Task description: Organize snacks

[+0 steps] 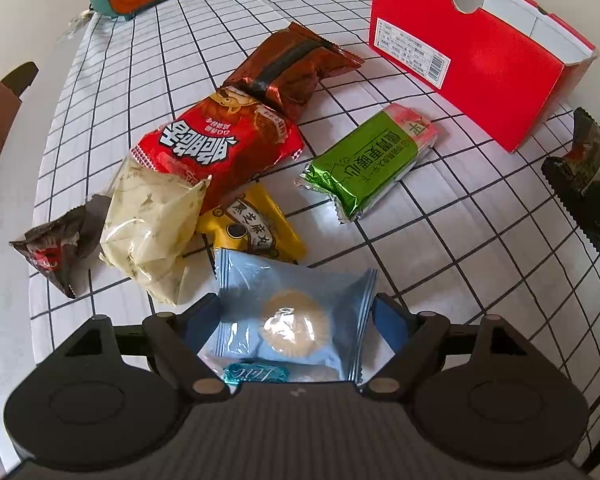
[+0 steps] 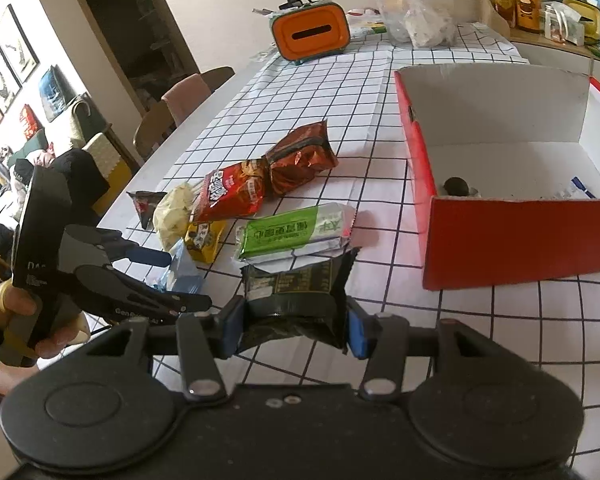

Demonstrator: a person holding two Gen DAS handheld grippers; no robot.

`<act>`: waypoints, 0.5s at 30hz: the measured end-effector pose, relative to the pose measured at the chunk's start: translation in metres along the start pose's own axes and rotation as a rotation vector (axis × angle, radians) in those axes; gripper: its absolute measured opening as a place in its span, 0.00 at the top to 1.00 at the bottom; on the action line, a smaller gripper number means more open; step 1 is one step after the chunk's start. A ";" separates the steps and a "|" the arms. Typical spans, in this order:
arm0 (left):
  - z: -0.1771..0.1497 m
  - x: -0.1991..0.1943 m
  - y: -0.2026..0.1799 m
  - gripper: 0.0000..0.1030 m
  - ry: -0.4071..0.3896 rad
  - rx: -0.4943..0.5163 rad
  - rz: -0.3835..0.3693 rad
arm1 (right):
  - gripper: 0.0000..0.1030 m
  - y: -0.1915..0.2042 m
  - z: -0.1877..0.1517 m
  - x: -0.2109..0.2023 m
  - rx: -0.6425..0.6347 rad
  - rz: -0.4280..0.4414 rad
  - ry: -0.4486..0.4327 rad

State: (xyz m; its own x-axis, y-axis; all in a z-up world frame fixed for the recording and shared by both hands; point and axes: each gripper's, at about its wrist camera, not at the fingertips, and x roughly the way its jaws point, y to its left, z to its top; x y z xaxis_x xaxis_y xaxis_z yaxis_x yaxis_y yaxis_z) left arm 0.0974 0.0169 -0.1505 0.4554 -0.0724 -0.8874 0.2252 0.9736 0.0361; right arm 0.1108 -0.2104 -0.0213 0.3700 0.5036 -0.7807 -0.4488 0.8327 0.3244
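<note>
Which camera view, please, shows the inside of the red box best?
The right wrist view: it looks into the open red box, showing its white interior and a small dark item on the floor. The left wrist view shows only the box's red outer wall and a sliver of the inside.

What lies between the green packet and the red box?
Only bare checked tablecloth separates the green packet from the red box; the left wrist view shows it.

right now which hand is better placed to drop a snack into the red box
Right. The right gripper is already shut on the dark packet, with the red box just ahead. The left gripper is open around the blue packet, not yet gripping.
</note>
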 end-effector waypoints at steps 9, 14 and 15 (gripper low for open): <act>-0.007 -0.007 0.011 0.46 -0.031 -0.041 -0.032 | 0.51 0.003 0.000 0.003 0.018 -0.020 -0.007; -0.010 -0.014 0.015 0.51 -0.047 -0.074 -0.042 | 0.52 0.005 0.002 0.001 0.020 -0.026 -0.013; -0.010 -0.015 0.016 0.51 -0.047 -0.082 -0.044 | 0.52 0.006 0.003 0.000 0.018 -0.028 -0.016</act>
State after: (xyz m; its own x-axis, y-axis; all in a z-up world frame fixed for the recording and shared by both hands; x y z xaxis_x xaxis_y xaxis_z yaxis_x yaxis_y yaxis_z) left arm 0.0858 0.0353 -0.1413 0.4873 -0.1234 -0.8644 0.1755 0.9836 -0.0415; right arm 0.1108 -0.2049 -0.0183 0.3952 0.4839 -0.7809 -0.4232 0.8503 0.3127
